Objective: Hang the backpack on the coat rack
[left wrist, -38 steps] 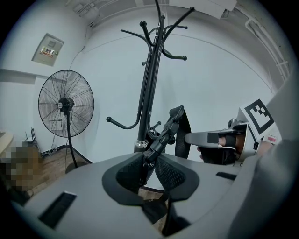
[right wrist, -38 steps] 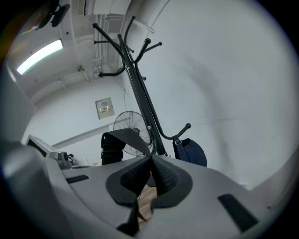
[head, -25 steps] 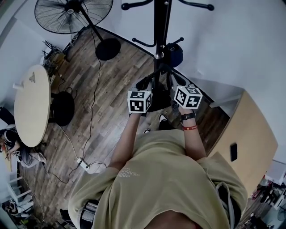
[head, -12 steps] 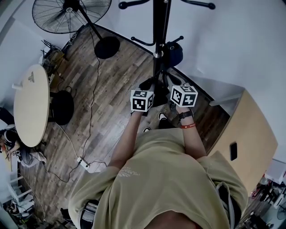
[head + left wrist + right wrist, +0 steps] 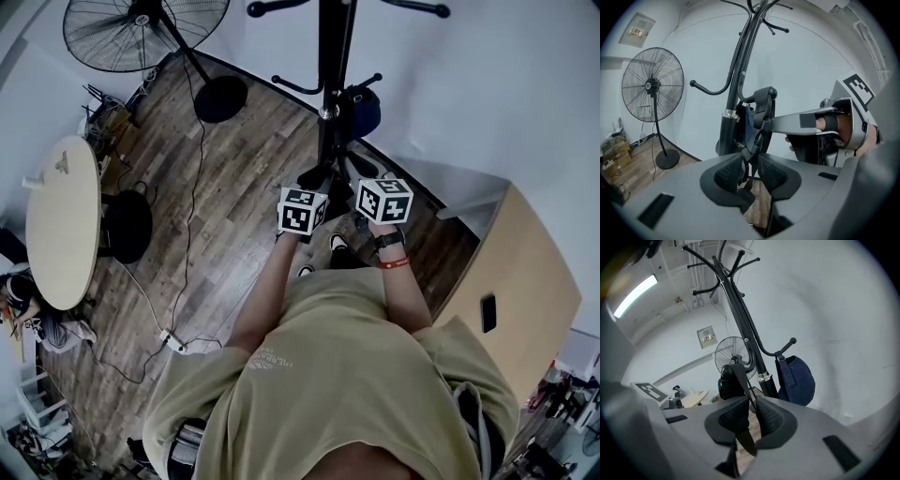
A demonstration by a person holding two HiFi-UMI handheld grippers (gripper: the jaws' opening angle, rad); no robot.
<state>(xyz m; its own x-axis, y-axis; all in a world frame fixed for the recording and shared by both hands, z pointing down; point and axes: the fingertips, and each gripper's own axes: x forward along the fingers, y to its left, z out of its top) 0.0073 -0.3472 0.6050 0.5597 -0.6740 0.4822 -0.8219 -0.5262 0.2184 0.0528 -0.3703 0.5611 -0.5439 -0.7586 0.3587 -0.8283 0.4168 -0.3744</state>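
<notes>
The navy backpack (image 5: pixel 362 110) hangs from a curved hook on the black coat rack (image 5: pixel 328 56); the right gripper view shows it beside the pole (image 5: pixel 799 379). A black strap (image 5: pixel 761 115) drops from the hook's knob. It passes between the pads of my left gripper (image 5: pixel 750 169), whose jaws are opening, and lies loose there. My right gripper (image 5: pixel 751 414) is shut on another black strap (image 5: pixel 740 380). In the left gripper view its long fingers (image 5: pixel 797 123) reach to the strap buckle. In the head view both marker cubes sit close before the rack's base: left (image 5: pixel 301 209), right (image 5: pixel 384 199).
A standing fan (image 5: pixel 145 33) with a round base is at the back left, and its cable runs across the wooden floor. A round table (image 5: pixel 61 220) stands at the left and a wooden cabinet (image 5: pixel 511 272) at the right. The white wall is right behind the rack.
The two marker cubes have drawn a little closer together and nearer the rack's pole. The backpack stays on its hook.
</notes>
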